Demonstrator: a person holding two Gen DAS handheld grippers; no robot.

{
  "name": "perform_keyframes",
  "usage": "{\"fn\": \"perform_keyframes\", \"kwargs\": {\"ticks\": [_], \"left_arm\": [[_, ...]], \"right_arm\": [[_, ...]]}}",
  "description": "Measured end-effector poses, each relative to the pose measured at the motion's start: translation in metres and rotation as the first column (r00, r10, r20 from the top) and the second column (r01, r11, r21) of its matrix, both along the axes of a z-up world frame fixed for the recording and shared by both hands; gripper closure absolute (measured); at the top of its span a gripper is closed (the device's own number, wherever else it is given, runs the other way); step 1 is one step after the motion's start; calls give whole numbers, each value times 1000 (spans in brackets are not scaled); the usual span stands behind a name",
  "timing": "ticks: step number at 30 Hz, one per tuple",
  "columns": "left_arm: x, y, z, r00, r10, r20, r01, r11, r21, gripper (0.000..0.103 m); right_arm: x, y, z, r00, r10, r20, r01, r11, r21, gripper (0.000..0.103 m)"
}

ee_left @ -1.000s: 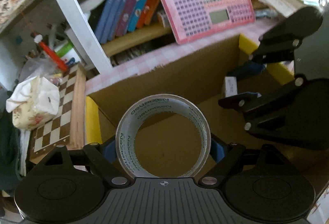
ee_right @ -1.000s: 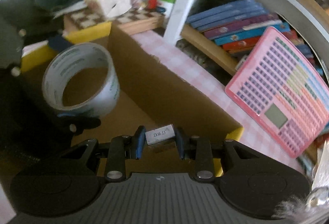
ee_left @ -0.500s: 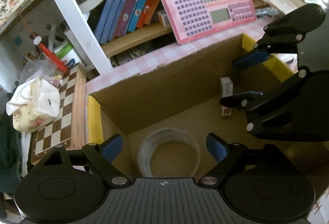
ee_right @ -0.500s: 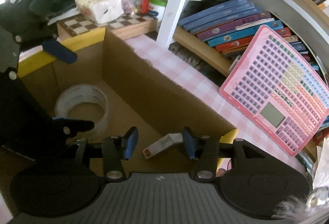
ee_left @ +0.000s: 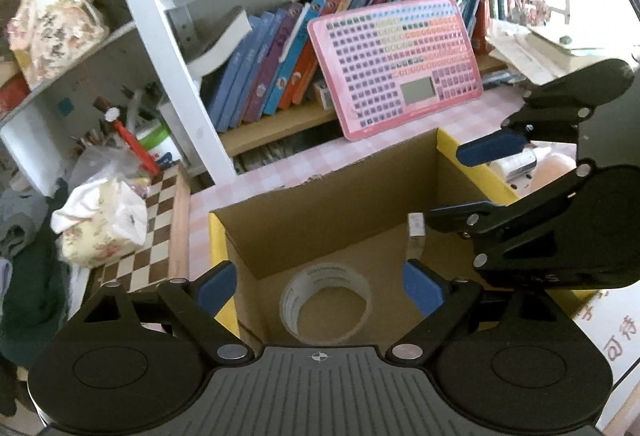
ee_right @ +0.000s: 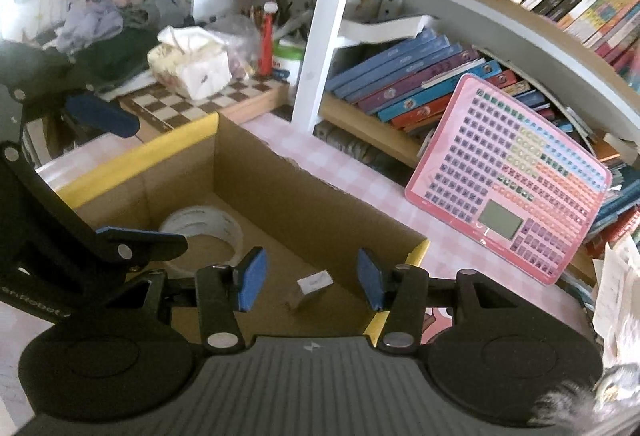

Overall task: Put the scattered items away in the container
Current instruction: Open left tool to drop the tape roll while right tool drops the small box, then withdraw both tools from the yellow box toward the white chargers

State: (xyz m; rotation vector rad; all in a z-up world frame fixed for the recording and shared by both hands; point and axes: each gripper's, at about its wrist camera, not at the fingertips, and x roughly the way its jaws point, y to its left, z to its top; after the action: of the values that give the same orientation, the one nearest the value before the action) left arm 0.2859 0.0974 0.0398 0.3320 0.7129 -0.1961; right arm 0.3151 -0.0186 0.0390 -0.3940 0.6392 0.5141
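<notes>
An open cardboard box (ee_left: 320, 203) with yellow rim flaps stands on the pink checked tabletop; it also shows in the right wrist view (ee_right: 320, 207). A clear tape roll (ee_left: 325, 302) lies flat on the box floor, seen too in the right wrist view (ee_right: 202, 232). A small grey-white block (ee_right: 314, 284) lies on the floor near the right wall, also in the left wrist view (ee_left: 416, 226). My left gripper (ee_left: 320, 286) is open and empty above the roll. My right gripper (ee_right: 312, 278) is open and empty above the block.
A pink keyboard toy (ee_left: 396, 63) leans on a bookshelf behind the box. A chessboard (ee_left: 148, 232) with a tissue pack (ee_left: 100, 224) lies left of the box. A white shelf post (ee_left: 172, 47) stands behind. Papers lie at the right.
Both grippers opened and rose. The tape roll dropped from the left gripper onto the box floor. The small block dropped from the right gripper into the box.
</notes>
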Motion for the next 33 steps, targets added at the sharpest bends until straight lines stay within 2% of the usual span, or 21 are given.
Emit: {"fn": "perform_keyframes", "kwargs": {"ticks": [10,16,22,33], "left_arm": [[-66,9,26,994,49,94,-42,997,-72,8],[-99,20,32,990,91,110,-77,989,-128,7],[-127,28,30,985,136,103,-117,977,-178,6],[-173,42,9,968,247,45,-230,944,-235,6]], "right_arm": [[-68,-21,30,995,-84,61,76,989,126,54],[-104,-37,40,985,-148,82,131,974,186,54],[-136,-48,40,974,-208,89,186,959,215,53],[-192,-55,22,941,-327,82,299,921,249,44]]}}
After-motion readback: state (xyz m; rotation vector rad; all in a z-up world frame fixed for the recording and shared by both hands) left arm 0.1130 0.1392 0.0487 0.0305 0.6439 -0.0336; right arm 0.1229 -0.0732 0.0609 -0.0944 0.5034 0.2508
